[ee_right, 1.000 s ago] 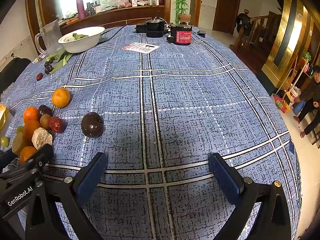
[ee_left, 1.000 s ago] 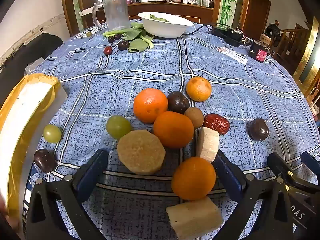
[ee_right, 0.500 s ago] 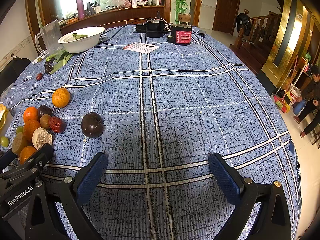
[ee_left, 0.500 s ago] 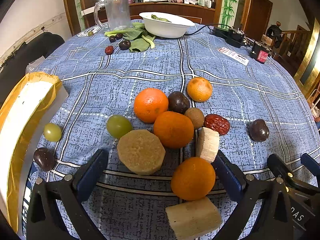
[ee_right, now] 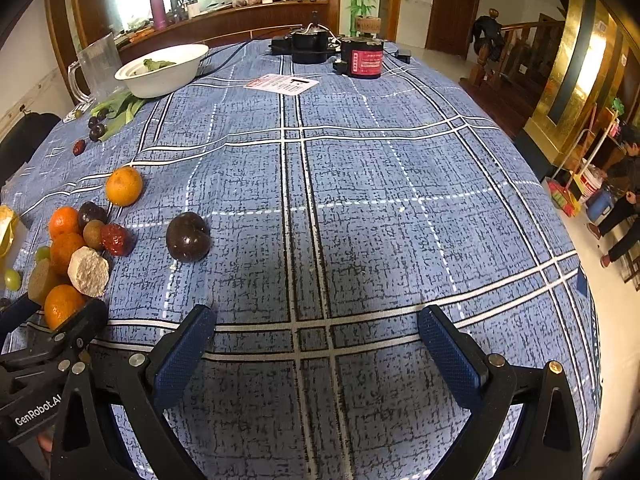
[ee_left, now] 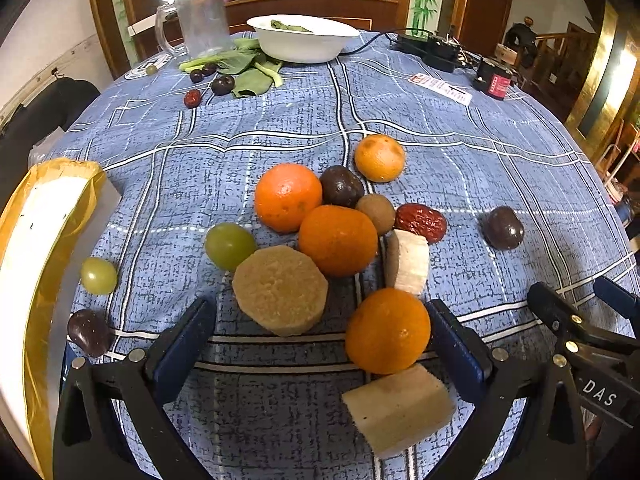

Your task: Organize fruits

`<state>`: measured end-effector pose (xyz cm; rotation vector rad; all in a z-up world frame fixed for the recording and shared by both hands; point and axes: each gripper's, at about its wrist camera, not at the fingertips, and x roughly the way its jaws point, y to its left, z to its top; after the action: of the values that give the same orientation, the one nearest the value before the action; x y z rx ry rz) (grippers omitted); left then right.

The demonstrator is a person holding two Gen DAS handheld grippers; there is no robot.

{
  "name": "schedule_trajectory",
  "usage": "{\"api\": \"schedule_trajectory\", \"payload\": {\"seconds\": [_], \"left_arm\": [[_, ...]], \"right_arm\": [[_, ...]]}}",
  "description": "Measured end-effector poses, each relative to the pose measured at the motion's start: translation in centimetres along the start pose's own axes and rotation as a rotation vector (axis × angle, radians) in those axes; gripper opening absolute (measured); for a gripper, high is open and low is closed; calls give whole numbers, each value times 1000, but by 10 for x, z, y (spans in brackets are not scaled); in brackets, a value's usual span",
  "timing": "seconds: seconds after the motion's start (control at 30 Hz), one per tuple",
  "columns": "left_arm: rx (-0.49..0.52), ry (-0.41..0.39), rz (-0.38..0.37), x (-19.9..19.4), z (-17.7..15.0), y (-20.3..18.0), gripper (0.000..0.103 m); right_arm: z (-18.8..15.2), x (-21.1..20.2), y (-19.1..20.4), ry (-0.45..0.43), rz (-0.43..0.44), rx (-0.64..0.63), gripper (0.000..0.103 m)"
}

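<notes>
A heap of fruit lies on the blue checked tablecloth (ee_left: 460, 152): several oranges, a dark passion fruit (ee_left: 341, 186), a red date (ee_left: 421, 222), a green grape (ee_left: 229, 245) and pale cut chunks. My left gripper (ee_left: 318, 338) is open, low over the cloth. The nearest orange (ee_left: 387, 330) and a round tan slice (ee_left: 281, 290) sit between its fingers, untouched. A second grape (ee_left: 98, 275) lies to the left. A lone passion fruit (ee_right: 187, 236) rests ahead and left of my open right gripper (ee_right: 316, 346), which holds nothing.
A white bowl (ee_left: 303, 38) with greens, a clear jug (ee_left: 202, 20), leafy greens and small dark fruits stand at the far side. Black devices and a red canister (ee_right: 366, 60) with cables sit at the back right. A yellow-rimmed white tray (ee_left: 36, 240) lies at the left edge.
The left wrist view has shifted slightly; the fruit pile sits a touch lower in frame. No fruit has moved and both grippers keep the same opening.
</notes>
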<state>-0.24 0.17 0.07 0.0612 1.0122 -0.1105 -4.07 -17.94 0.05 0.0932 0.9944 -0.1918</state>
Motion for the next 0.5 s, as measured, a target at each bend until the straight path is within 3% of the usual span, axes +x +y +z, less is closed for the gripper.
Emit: {"api": "schedule_trajectory", "payload": {"seconds": [0.1,0.17,0.33,0.4,0.5], "left_arm": [[5,23,-26,-3,-1,2,102],[-6,-8,-58,-13,-6,5,102],[2,-239,-17,-78,-27,18,103],[-3,-341,21,-108,-37,26,103],[-21,-424,77,-139,-46,35,103]], "right_arm": [[2,2,1,1,-1,-1,102],[1,1,1,5,-2,0,102],[-6,-14,-5,-11,30,49,102],[-11,-32,-3,-60,49,58,102],[-22,-68,7,-179,52,44,102]]}}
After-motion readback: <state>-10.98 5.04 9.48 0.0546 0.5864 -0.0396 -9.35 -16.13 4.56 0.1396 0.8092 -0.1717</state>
